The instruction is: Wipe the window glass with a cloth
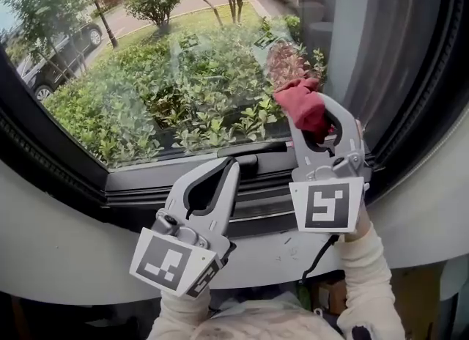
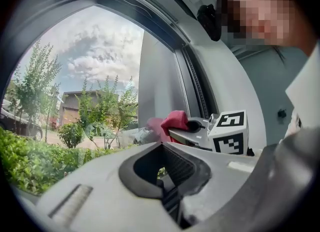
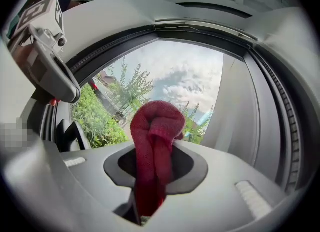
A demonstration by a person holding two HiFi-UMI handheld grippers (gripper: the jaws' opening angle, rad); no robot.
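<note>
A red cloth point(image 1: 299, 100) is bunched in my right gripper point(image 1: 311, 122), which is shut on it and holds it against the lower right of the window glass point(image 1: 183, 75). In the right gripper view the cloth point(image 3: 156, 126) stands up out of the shut jaws point(image 3: 161, 148) in front of the pane point(image 3: 190, 86). My left gripper point(image 1: 233, 164) is shut and empty, with its tip at the dark bottom frame, left of the cloth. From the left gripper view point(image 2: 161, 146) the cloth point(image 2: 174, 120) and the right gripper point(image 2: 200, 132) show ahead to the right.
A dark bottom frame point(image 1: 146, 185) with a black handle point(image 1: 247, 160) runs under the glass. Below it lies a curved white sill point(image 1: 58, 243). A dark side frame point(image 1: 421, 111) closes the window on the right. Shrubs and parked cars lie outside.
</note>
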